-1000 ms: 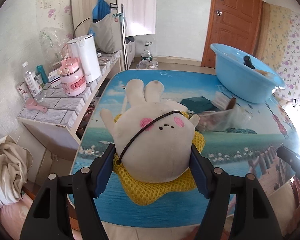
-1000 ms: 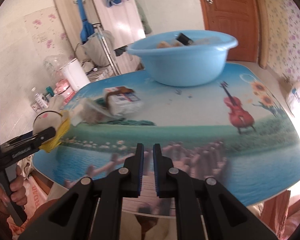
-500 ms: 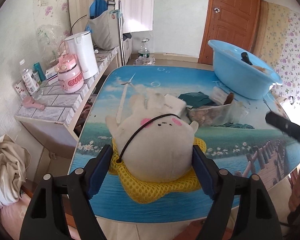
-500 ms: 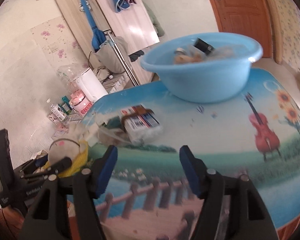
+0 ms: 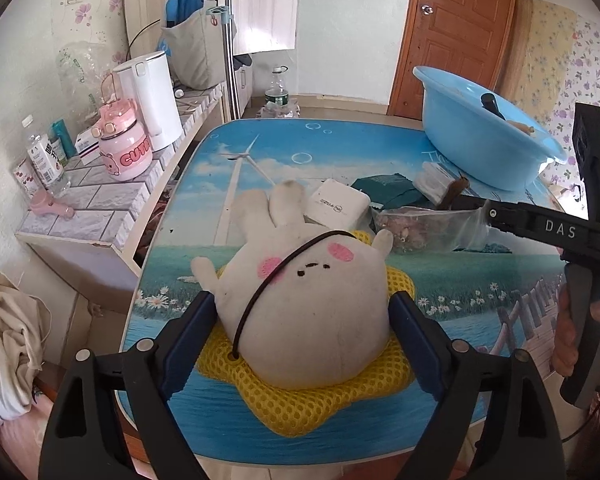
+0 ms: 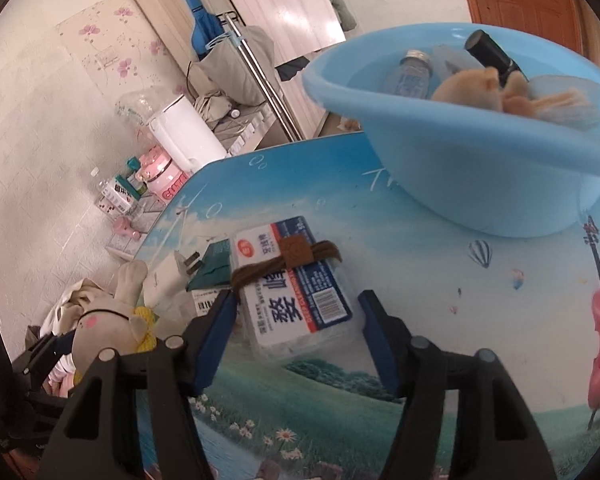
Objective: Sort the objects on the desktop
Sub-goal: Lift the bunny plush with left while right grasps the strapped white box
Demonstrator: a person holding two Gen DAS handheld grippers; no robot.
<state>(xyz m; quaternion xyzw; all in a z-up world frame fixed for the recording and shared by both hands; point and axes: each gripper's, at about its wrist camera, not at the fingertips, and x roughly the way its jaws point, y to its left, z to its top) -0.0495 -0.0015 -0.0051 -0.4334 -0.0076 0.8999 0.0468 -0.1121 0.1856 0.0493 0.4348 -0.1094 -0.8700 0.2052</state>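
Note:
My left gripper (image 5: 302, 318) is shut on a white plush rabbit (image 5: 308, 300) with a yellow mesh star base, held low over the near edge of the printed table (image 5: 260, 160). The rabbit also shows at the left in the right wrist view (image 6: 104, 324). My right gripper (image 6: 296, 320) is open, its jaws on either side of a white and blue tissue pack (image 6: 296, 292) wrapped with a brown hair band; the pack lies on a clear plastic bag (image 5: 428, 226). A blue basin (image 6: 480, 168) holding a bottle, a black tube and a tan plush stands at the back right.
A white charger (image 5: 338, 204) and a dark green packet (image 5: 384, 190) lie mid-table behind the rabbit. To the left stands a tiled side counter (image 5: 100, 200) with a white kettle (image 5: 152, 100) and a pink bottle (image 5: 124, 152). A wooden door (image 5: 460, 28) is behind.
My right gripper opened from shut and moved forward over the table to straddle the tissue pack. My left gripper kept its hold on the rabbit, shifting it slightly.

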